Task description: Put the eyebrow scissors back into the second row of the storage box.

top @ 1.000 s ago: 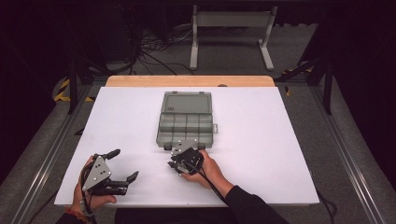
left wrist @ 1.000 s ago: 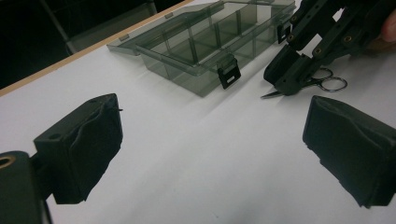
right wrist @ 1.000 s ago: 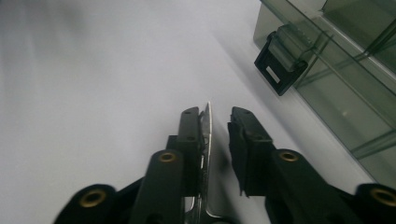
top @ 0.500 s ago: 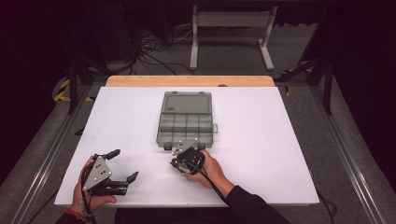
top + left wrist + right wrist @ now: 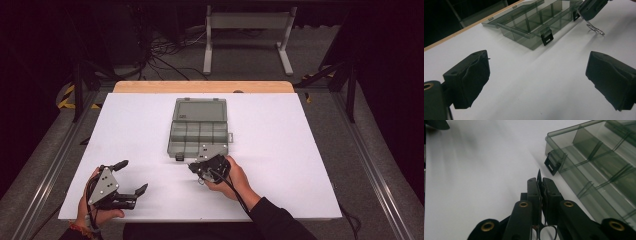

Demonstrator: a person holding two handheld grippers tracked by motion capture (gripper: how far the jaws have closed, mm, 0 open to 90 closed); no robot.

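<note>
A lab-like recording space is being shown: a white rectangular table point(image 5: 125, 130) is being ringed by dark floor, black cables point(image 5: 165, 50) and a grey metal stand point(image 5: 247, 30) behind it.

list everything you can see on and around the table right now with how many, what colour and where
organiser box: one, smoky grey see-through plastic, lid open, divided into compartments, black latches at the front, middle of the table.
small scissors: one pair, dark pointed tip and metal finger loops, clamped between the right claw's jaws just in front of the box.
table: one, white top with a wooden strip along the far edge.
metal stand: one, light grey, on the floor beyond the table.
cables: several, dark, on the floor behind the table.
left claw: one, black, jaws wide apart, near-left of the table, held in a hand.
right claw: one, black, jaws closed on the scissors, held in a hand with a dark sleeve.
</note>
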